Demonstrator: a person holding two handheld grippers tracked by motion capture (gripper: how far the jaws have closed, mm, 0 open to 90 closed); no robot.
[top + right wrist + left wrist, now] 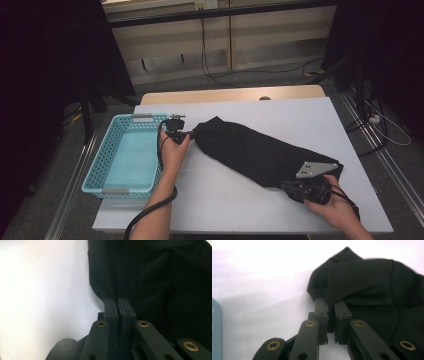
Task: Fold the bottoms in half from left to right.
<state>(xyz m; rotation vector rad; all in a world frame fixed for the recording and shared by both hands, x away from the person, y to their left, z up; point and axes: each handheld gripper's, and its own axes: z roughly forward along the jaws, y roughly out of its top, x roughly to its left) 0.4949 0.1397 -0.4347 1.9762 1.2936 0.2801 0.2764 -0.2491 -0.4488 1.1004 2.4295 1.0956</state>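
1. Black cloth [260,152] lies on the table [280,112] in the high view, a long dark bundle running from near the turquoise basket [127,155] toward the near right corner. I have my left gripper [189,135] at the cloth's upper left end and my right gripper [300,192] at its lower right end, so the cloth is stretched between them. The basket sits at the table's left edge, just beside my left hand [172,152].

2. In the left gripper view, the left gripper [331,305] has its jaws closed on a fold at the edge of the black cloth [372,287], with a narrow gap between them that the fabric fills. The bite looks shallow: only the tips catch the hem. If I lift or pull hard from here, I judge that the fold could slide out.

3. In the right gripper view, the right gripper [118,303] is clamped tight, jaws nearly touching, on a thin edge of the black cloth [160,285]. This hold looks firmer, but the loose bulk could sag between my hands and snag the basket rim.
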